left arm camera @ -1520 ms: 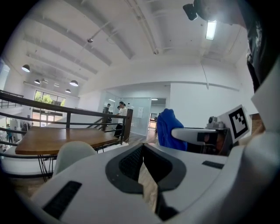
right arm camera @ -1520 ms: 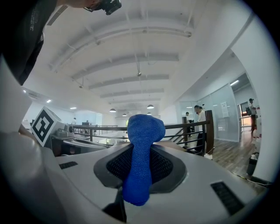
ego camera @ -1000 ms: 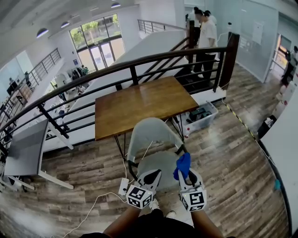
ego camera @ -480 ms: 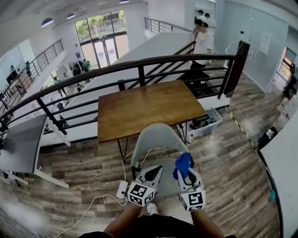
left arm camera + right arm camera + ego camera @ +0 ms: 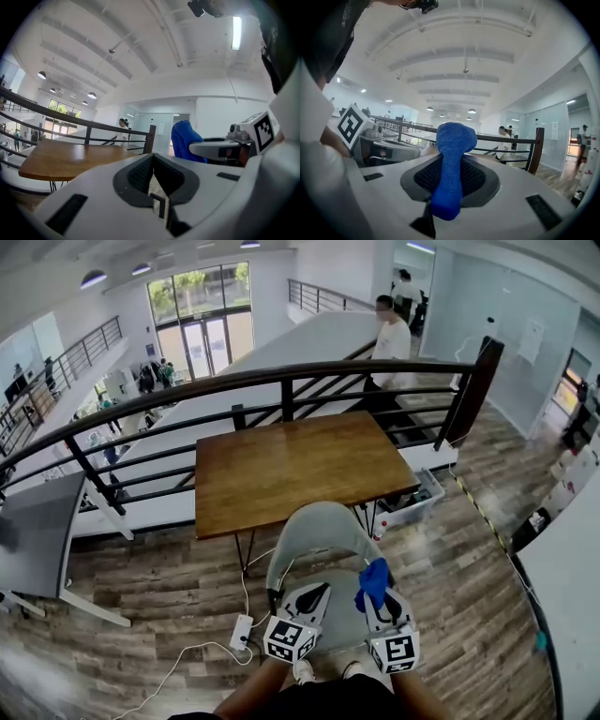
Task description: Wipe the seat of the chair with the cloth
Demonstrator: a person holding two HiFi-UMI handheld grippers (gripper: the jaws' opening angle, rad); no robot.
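A pale grey chair (image 5: 315, 532) stands in front of me, tucked under the wooden table (image 5: 298, 468). Its seat (image 5: 339, 610) lies under both grippers. My right gripper (image 5: 378, 589) is shut on a blue cloth (image 5: 373, 581), which sticks up between the jaws and shows close up as a rolled blue cloth (image 5: 451, 164) in the right gripper view. My left gripper (image 5: 314, 594) hovers beside it over the seat, shut with nothing in it. In the left gripper view the blue cloth (image 5: 185, 139) appears to the right of the left gripper (image 5: 154, 180).
A black railing (image 5: 281, 381) runs behind the table. A white power strip (image 5: 242, 632) with cables lies on the wooden floor left of the chair. A grey desk (image 5: 39, 540) stands at far left, a plastic crate (image 5: 418, 495) right of the table. People stand beyond the railing.
My view has shifted forward and a little down, so the chair and table sit lower and closer. Both grippers stay side by side over the seat, cloth still held.
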